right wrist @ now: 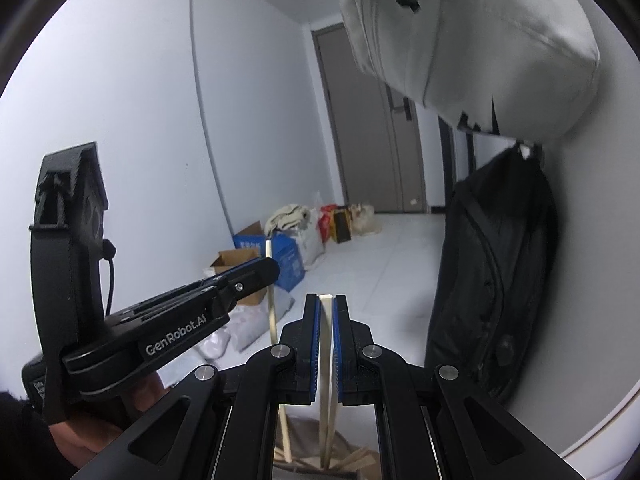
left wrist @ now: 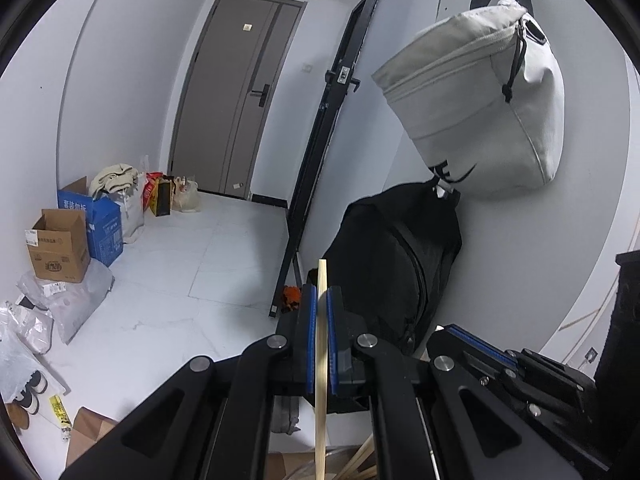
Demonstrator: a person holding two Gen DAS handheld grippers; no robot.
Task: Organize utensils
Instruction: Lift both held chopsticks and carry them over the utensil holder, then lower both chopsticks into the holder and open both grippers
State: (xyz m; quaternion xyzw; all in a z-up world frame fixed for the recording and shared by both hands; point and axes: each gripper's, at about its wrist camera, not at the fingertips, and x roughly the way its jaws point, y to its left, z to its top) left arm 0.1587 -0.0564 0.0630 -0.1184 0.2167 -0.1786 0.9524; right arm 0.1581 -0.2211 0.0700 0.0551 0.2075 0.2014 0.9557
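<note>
My left gripper is shut on a pale wooden chopstick that stands upright between its blue pads, its tip just above the fingers. My right gripper is shut on wooden chopsticks, two sticks spreading apart below the pads. In the right wrist view the left gripper shows at left, holding its chopstick upright. More wooden sticks lie low at the bottom edge, also in the right wrist view. The right gripper's finger shows in the left view.
A grey bag hangs on the white wall at right above a black backpack. A black frame leans by the wall. Cardboard boxes, a blue box and plastic bags line the left wall. A grey door stands far back.
</note>
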